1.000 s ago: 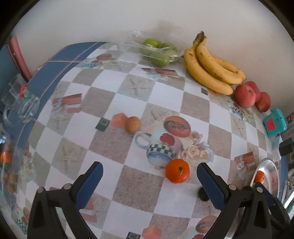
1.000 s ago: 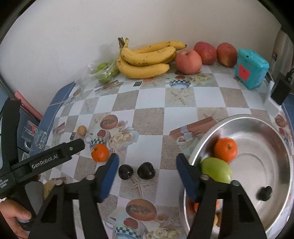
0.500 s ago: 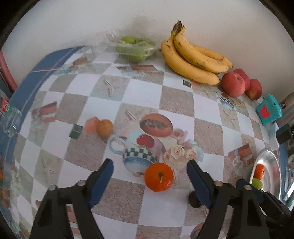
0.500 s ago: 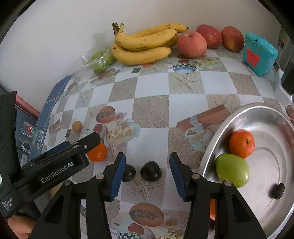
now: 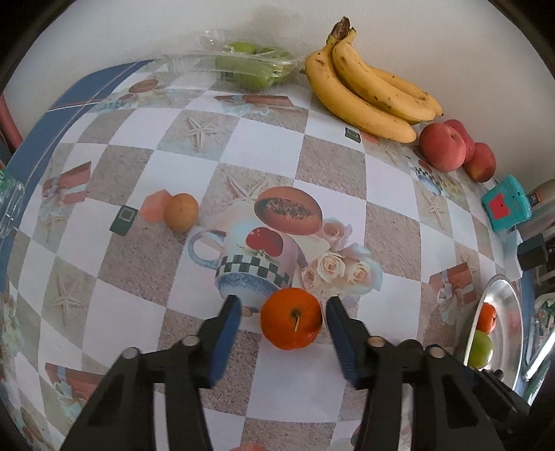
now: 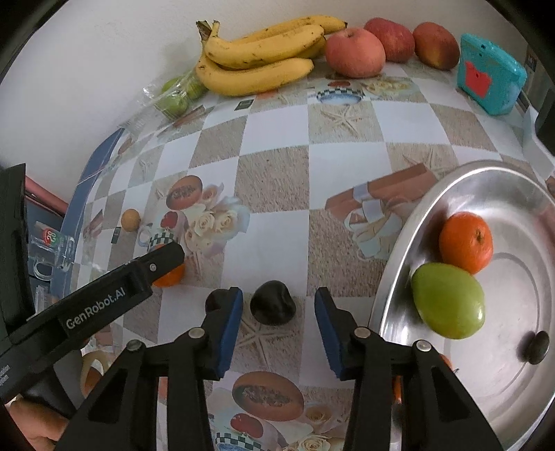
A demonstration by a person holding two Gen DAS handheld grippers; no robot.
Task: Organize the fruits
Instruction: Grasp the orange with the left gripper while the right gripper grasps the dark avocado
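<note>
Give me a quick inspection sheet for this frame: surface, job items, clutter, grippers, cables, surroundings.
Surface: tablecloth with a checked print of cups, roses and starfish.
Job's things: loose orange and dark plum on the cloth; metal bowl holds an orange, a green fruit and a small dark fruit. Bananas, apples and bagged green fruit along the wall; small brown fruit apart.
Clutter: teal box, glass mug.
Grippers: left gripper open around the loose orange; right gripper open around the dark plum; no contact visible.
Cables: nothing seen.
Surroundings: plain white wall.
</note>
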